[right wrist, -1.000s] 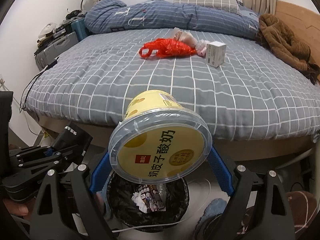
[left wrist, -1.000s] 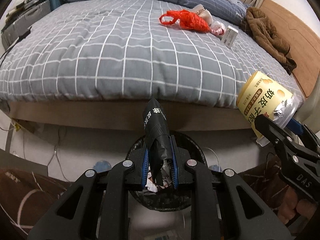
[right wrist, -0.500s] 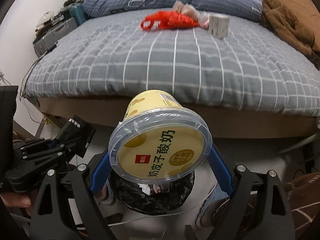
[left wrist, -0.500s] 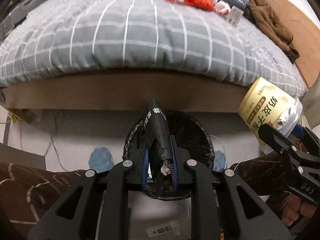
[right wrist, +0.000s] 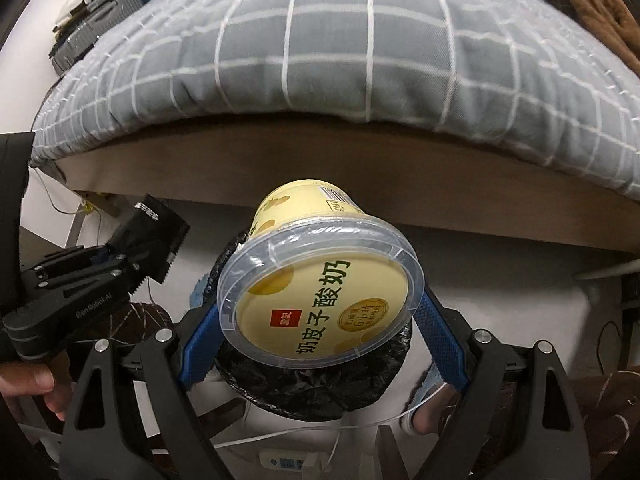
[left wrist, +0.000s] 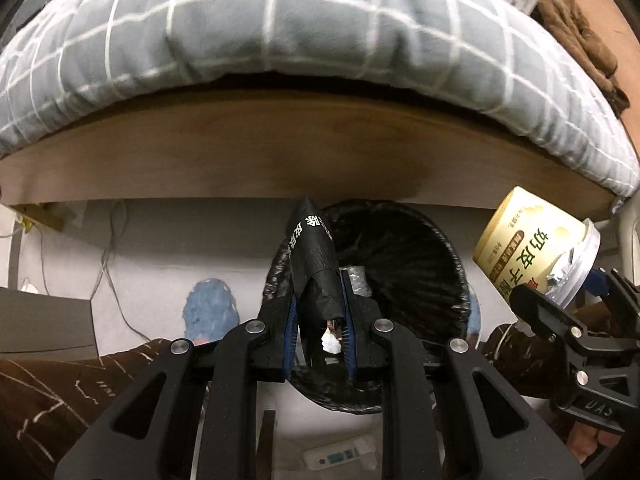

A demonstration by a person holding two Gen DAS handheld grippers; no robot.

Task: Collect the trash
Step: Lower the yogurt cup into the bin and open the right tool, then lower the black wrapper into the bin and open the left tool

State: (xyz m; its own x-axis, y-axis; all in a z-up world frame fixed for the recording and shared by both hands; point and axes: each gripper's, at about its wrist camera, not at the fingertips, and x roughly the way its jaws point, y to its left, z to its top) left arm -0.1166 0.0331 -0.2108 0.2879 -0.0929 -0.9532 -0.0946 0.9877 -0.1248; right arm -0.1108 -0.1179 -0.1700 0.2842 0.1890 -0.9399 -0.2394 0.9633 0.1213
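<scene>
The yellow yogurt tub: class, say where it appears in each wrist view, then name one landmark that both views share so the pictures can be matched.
Left wrist view: the yellow yogurt tub sits at the right edge, clamped in the right gripper.
Right wrist view: the tub fills the centre, lid toward the camera, between the blue pads.
Shared landmark: the black-lined trash bin on the floor below the bed.

**A lived-in bedroom**

A bed with a wooden frame and a grey checked duvet fills both views. A brown garment lies on it, and what looks like a suitcase stands beside it. Below sits a bin with a black liner, with cables trailing over the pale floor.
</scene>
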